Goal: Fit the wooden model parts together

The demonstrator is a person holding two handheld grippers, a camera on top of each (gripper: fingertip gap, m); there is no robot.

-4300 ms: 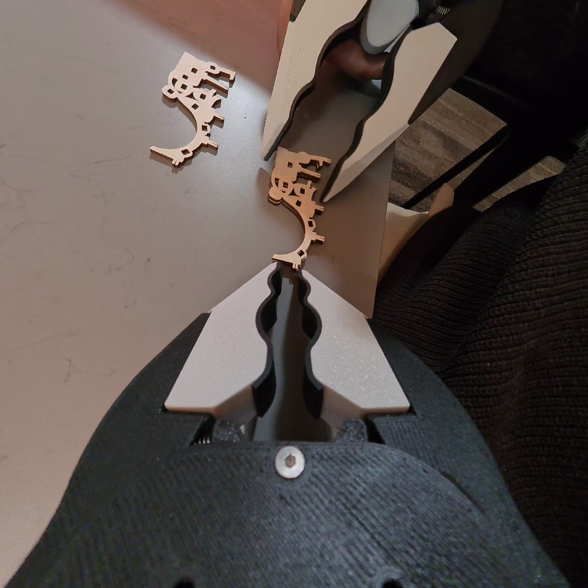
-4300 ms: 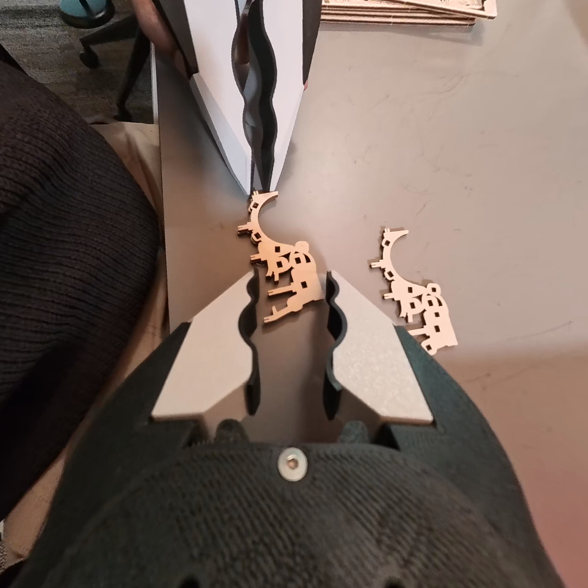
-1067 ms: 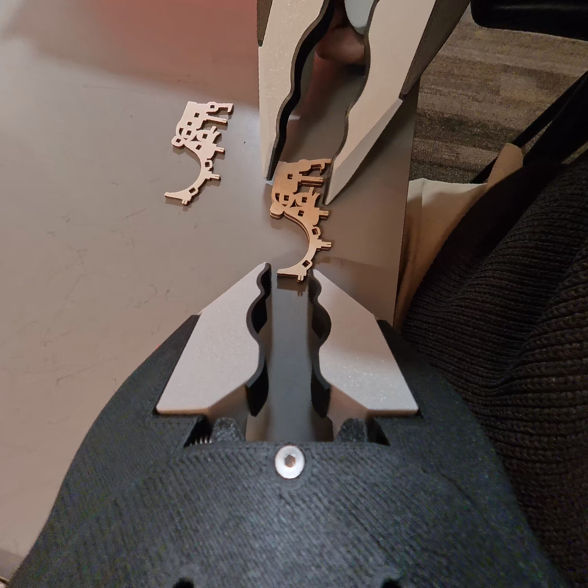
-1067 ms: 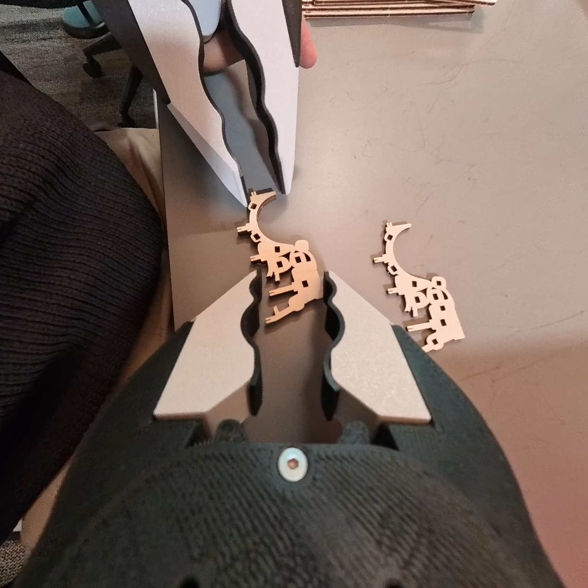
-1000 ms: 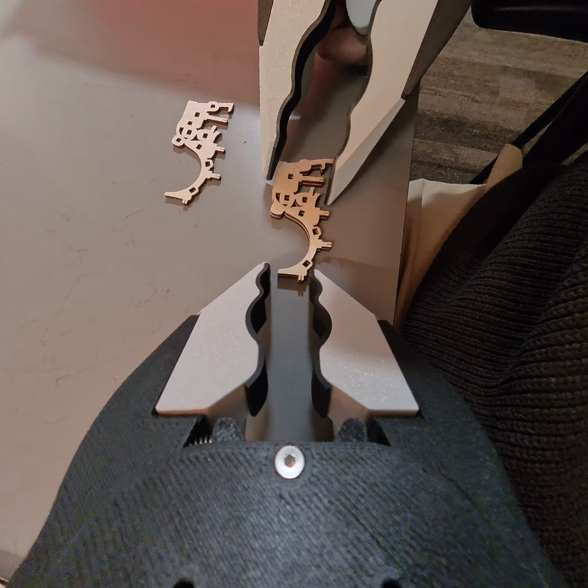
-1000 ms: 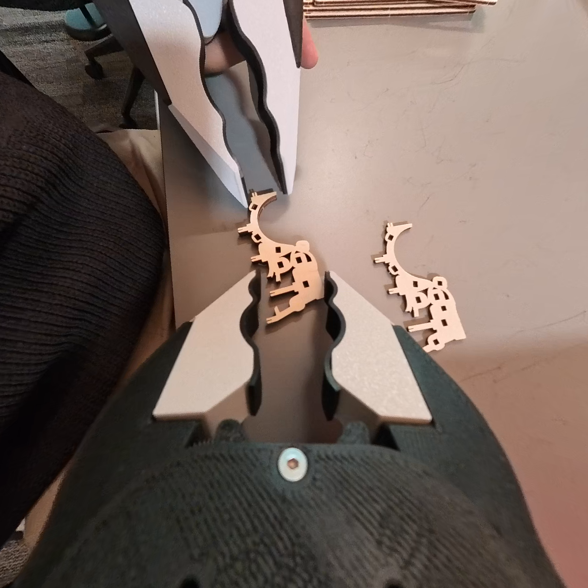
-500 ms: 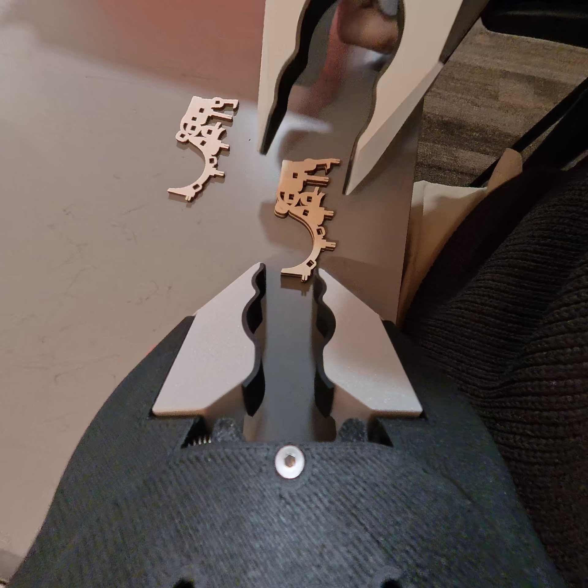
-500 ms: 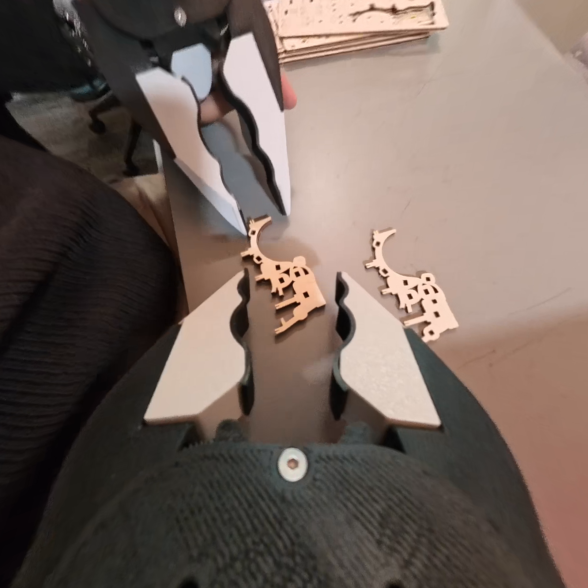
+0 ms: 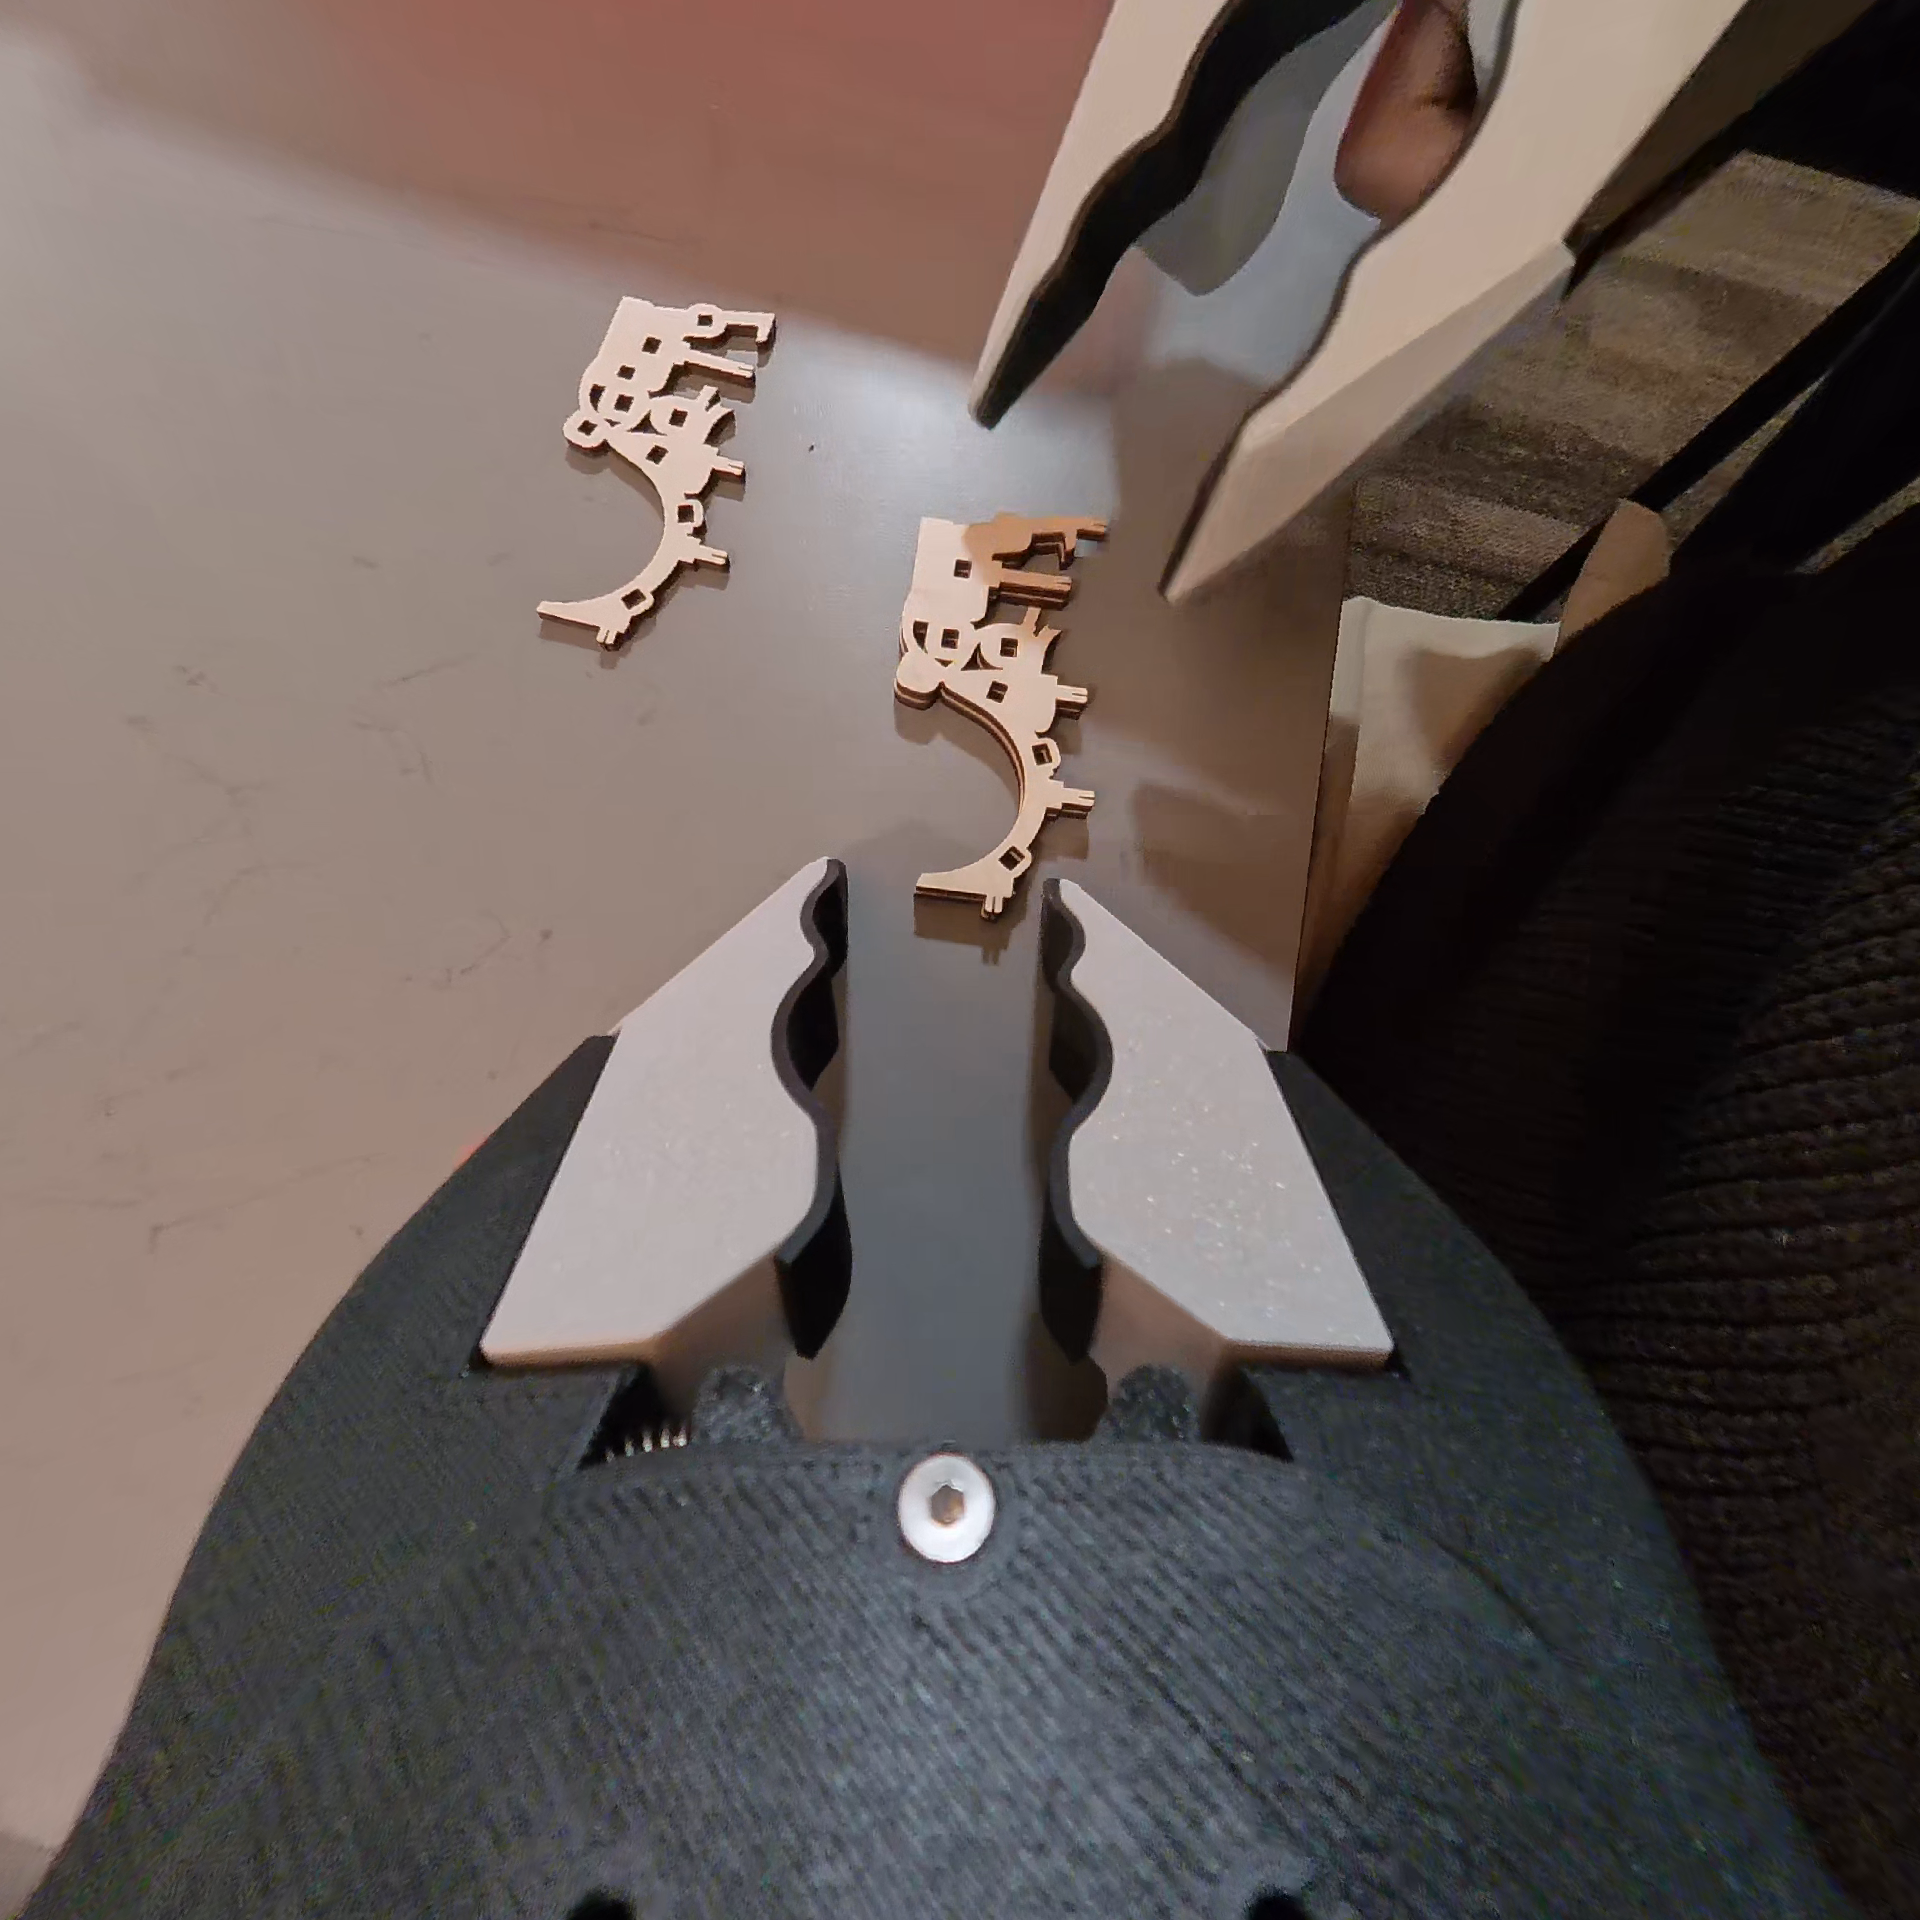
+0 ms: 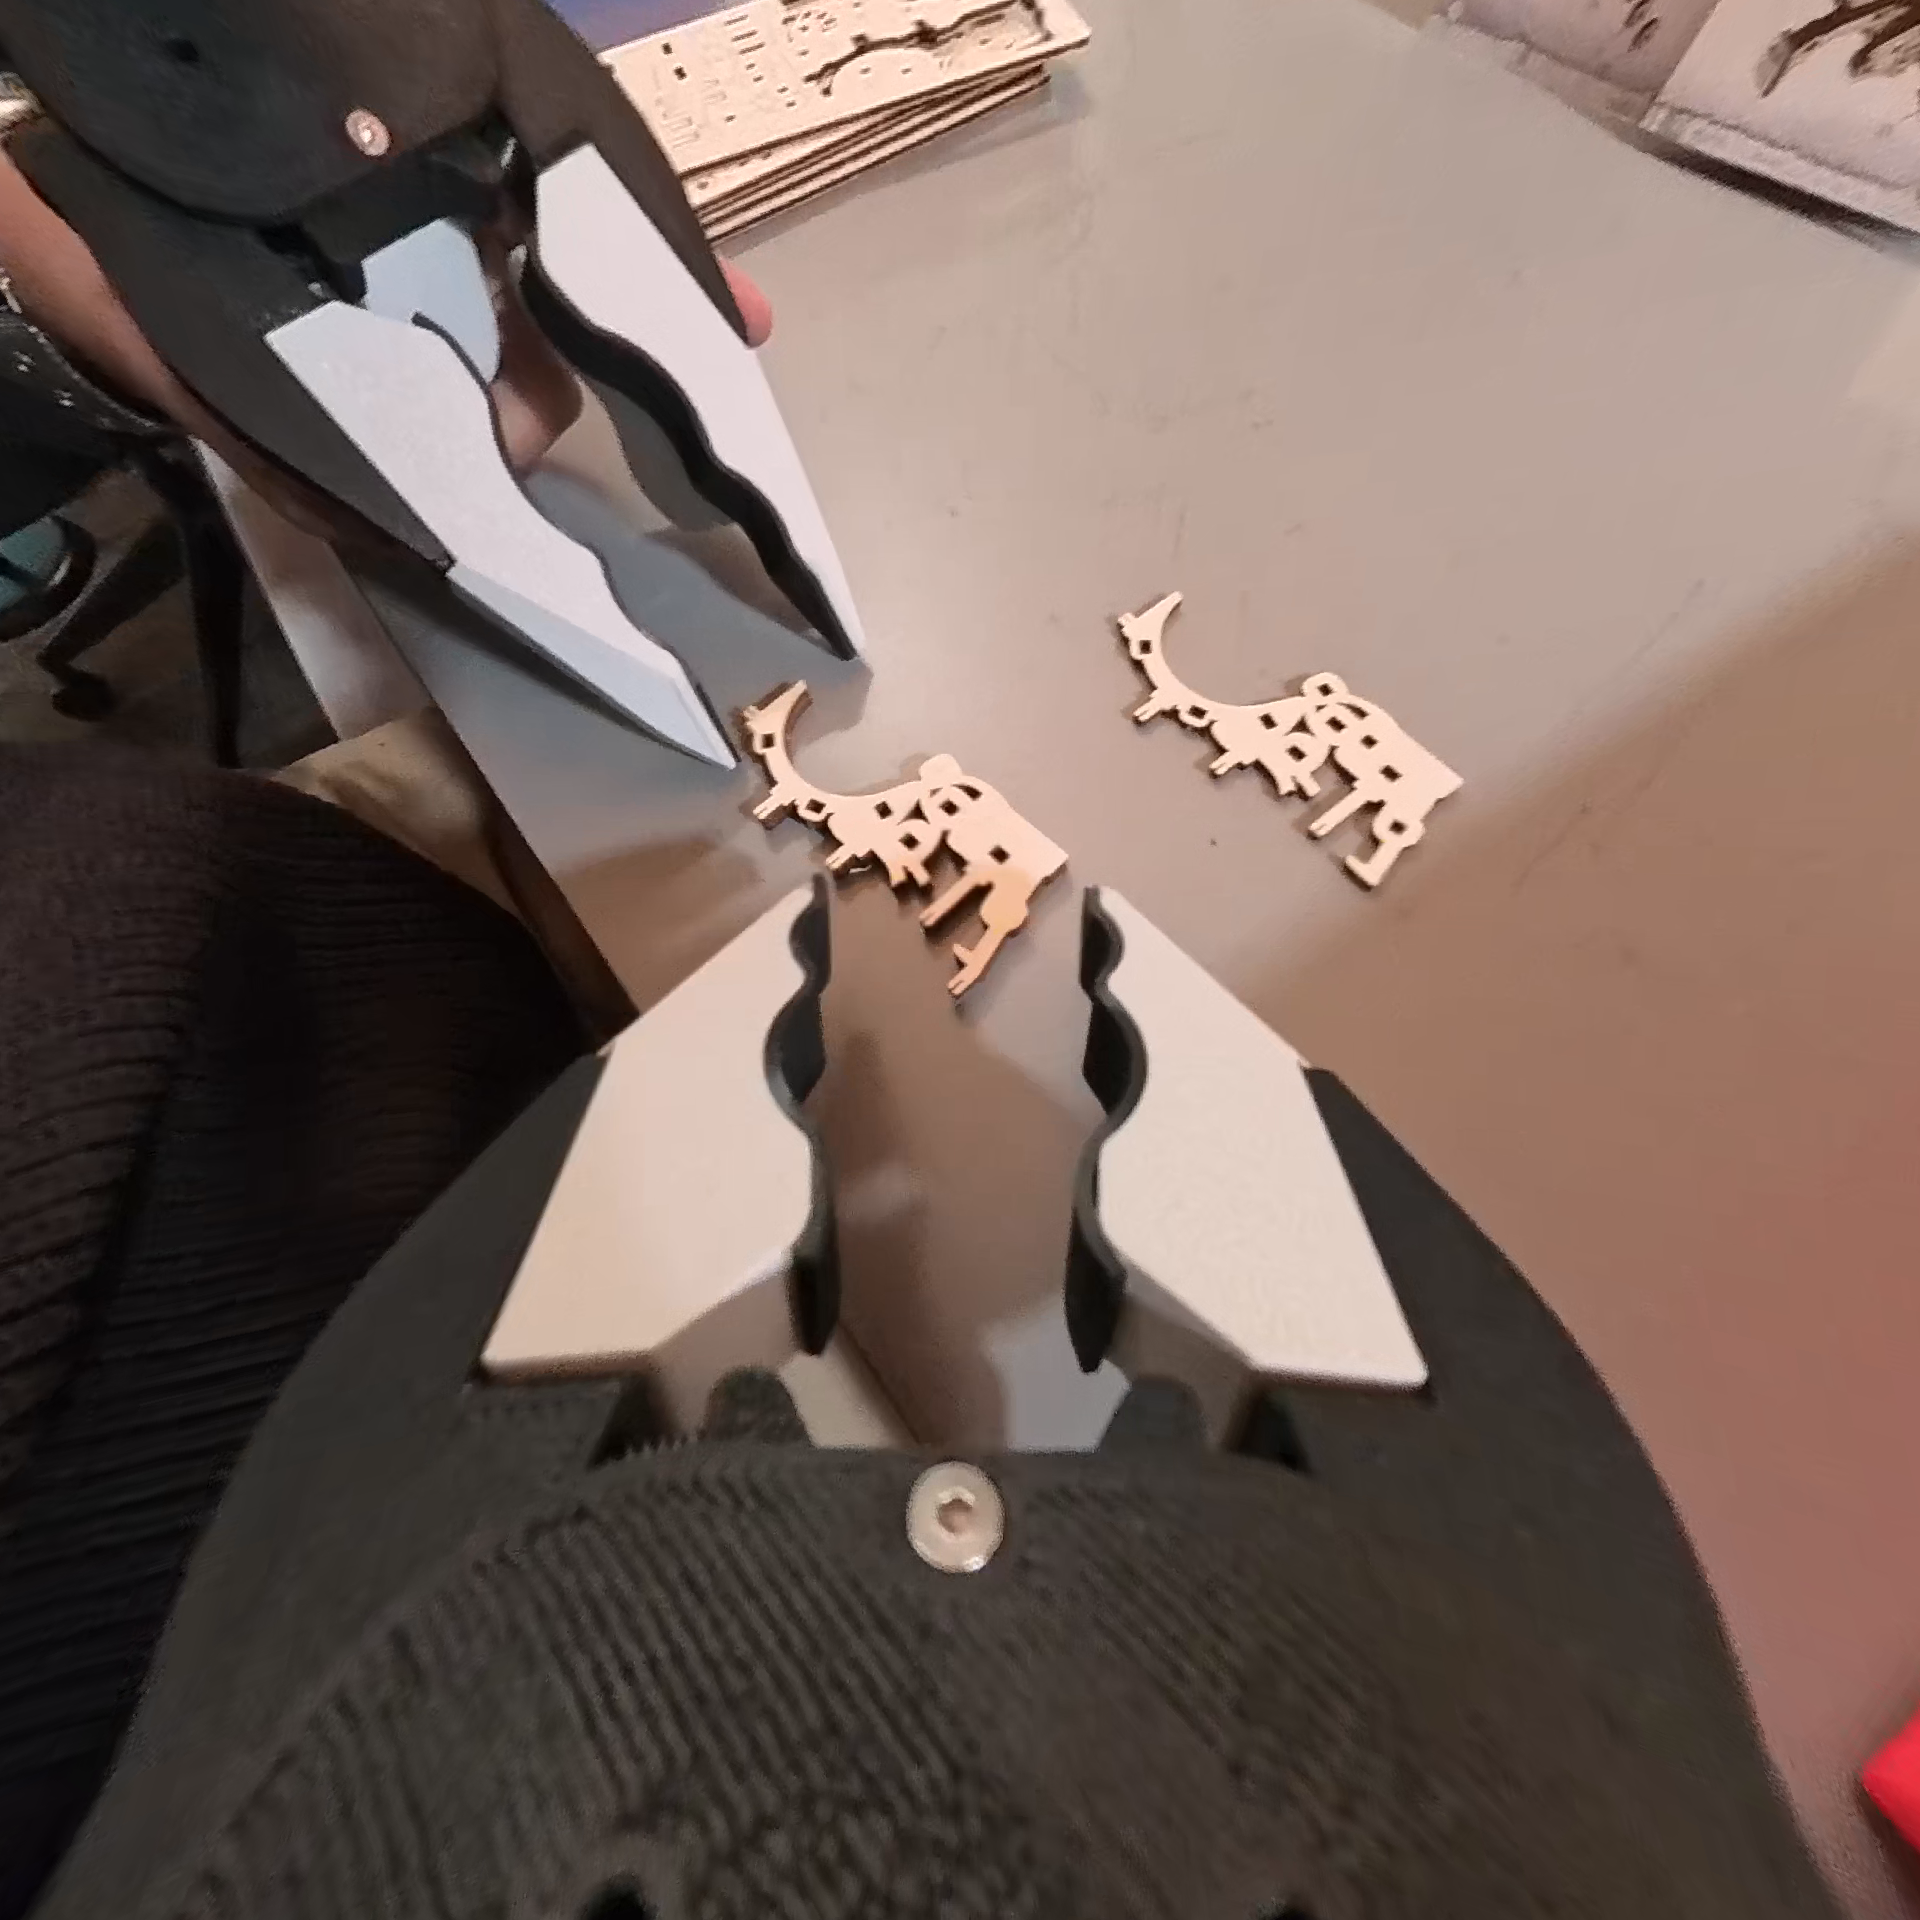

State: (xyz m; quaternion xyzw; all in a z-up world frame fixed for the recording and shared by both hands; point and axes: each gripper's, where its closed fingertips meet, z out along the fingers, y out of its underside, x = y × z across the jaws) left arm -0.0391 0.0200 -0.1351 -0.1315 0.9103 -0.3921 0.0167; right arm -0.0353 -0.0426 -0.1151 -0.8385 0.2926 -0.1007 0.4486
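Two flat wooden cut-out parts lie on the grey table. The near one (image 9: 992, 707) looks like two layers stacked; it also shows in the right wrist view (image 10: 914, 831). The single part (image 9: 655, 468) lies to its left, apart; in the right wrist view (image 10: 1288, 743) it lies to the right. My left gripper (image 9: 940, 894) is open and empty, its tips just short of the stacked part's curved tail; it also shows at the upper left of the right wrist view (image 10: 790, 707). My right gripper (image 10: 951, 894) is open and empty, raised off the stacked part's wide end; it also shows at the upper right of the left wrist view (image 9: 1075, 509).
A stack of wooden sheets (image 10: 852, 83) lies at the far side of the table. The table edge (image 9: 1314, 831) runs close beside the stacked part, with a person's dark knitted clothing (image 9: 1662, 1039) beyond it. A red object (image 10: 1896, 1756) shows at the lower right. The grippers' ends are close to 7 centimeters from one another. The red object (image 10: 1896, 1756) is about 15 centimeters from my right fingertips.
My left gripper opened from nearly shut at the part's tail. My right gripper opened wider, lifted off the stacked part's wide end and drew back. The stacked part stays on the table.
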